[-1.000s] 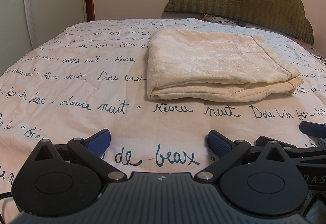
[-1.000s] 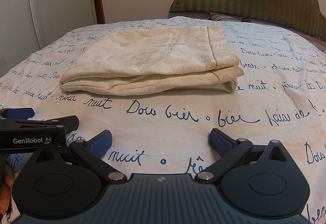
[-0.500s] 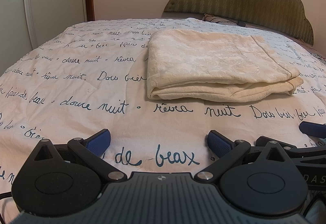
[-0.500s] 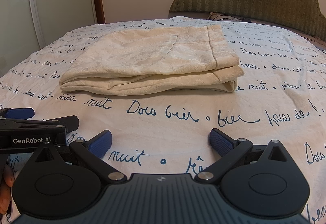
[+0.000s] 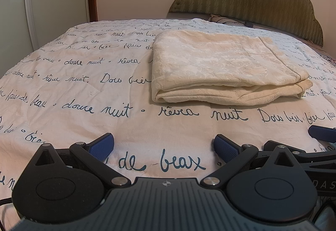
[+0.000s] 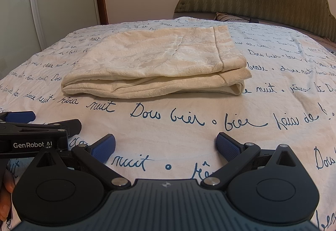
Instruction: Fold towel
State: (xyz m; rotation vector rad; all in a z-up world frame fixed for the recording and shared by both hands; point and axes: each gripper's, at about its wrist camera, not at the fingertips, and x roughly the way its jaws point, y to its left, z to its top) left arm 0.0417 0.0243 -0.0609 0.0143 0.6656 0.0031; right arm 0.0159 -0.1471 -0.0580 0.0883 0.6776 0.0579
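Hovering low over the bed, the left claw [image 5: 163, 145] has its blue-padded fingers [image 5: 100, 146] spread wide apart with nothing between them but the printed bedspread [image 5: 84, 88]. The right claw [image 6: 166, 146] sits just beside it, likewise spread wide and holding nothing; each claw's tip shows at the edge of the other's view, the right one at the far right of the left wrist view and the left one, marked "GenRobot AI", at the far left of the right wrist view, where part of a hand [image 6: 5, 199] grips its body. Both claws are apart from the towel [image 5: 226, 69], which lies ahead of them near the middle of the bed. It is a cream, patterned towel, folded into a thick rectangular stack with its layered edges facing the claws and a hemmed border along its right end. The bedspread is white with dark blue handwritten script. Beyond it stands an olive scalloped headboard [image 5: 252, 4].
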